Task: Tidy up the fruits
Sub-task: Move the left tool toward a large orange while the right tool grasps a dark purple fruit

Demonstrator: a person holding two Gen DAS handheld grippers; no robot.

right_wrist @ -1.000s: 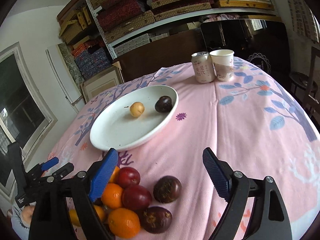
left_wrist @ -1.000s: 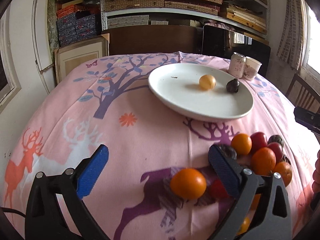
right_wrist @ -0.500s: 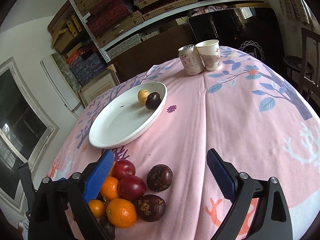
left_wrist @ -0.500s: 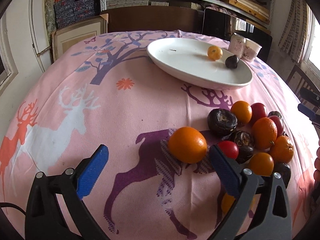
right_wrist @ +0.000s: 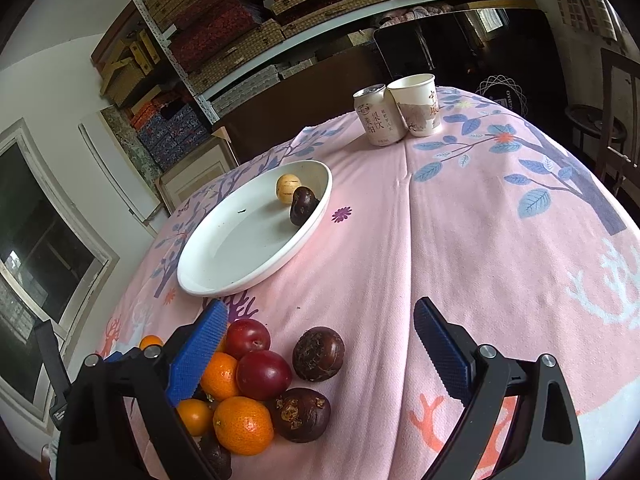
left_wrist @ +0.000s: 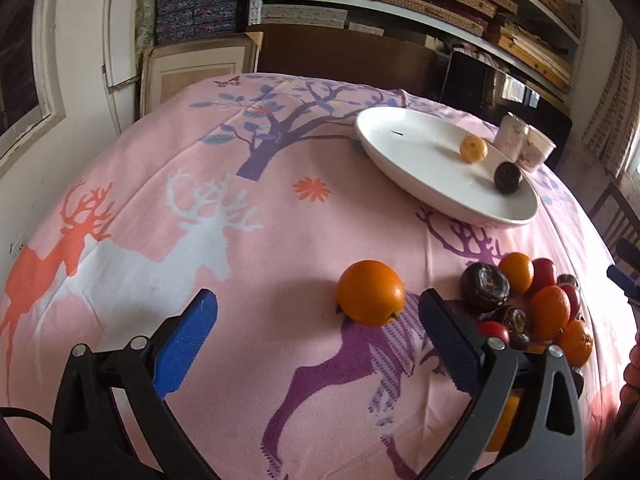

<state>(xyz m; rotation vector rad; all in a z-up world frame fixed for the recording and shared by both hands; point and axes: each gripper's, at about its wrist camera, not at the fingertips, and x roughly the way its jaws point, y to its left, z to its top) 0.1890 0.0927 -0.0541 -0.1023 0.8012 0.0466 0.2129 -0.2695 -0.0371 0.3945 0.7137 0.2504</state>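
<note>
A white plate (left_wrist: 412,160) (right_wrist: 240,248) on the pink tablecloth holds a small orange (left_wrist: 473,149) and a dark fruit (left_wrist: 508,177). A large orange (left_wrist: 370,293) lies alone just ahead of my open, empty left gripper (left_wrist: 320,332), close to its right finger. A pile of oranges, red plums and dark fruits (left_wrist: 532,304) (right_wrist: 256,376) lies to its right. My right gripper (right_wrist: 320,344) is open and empty above the pile, with a dark fruit (right_wrist: 318,353) between its fingers' lines.
A drink can (right_wrist: 378,116) and a paper cup (right_wrist: 416,104) stand at the table's far side, beyond the plate. Shelves with boxes line the wall behind. A chair (right_wrist: 616,112) stands at the right.
The left gripper has pulled back and turned left, so the large orange and plate sit farther right. The right gripper has tilted down closer over the fruit pile. Both stay open.
</note>
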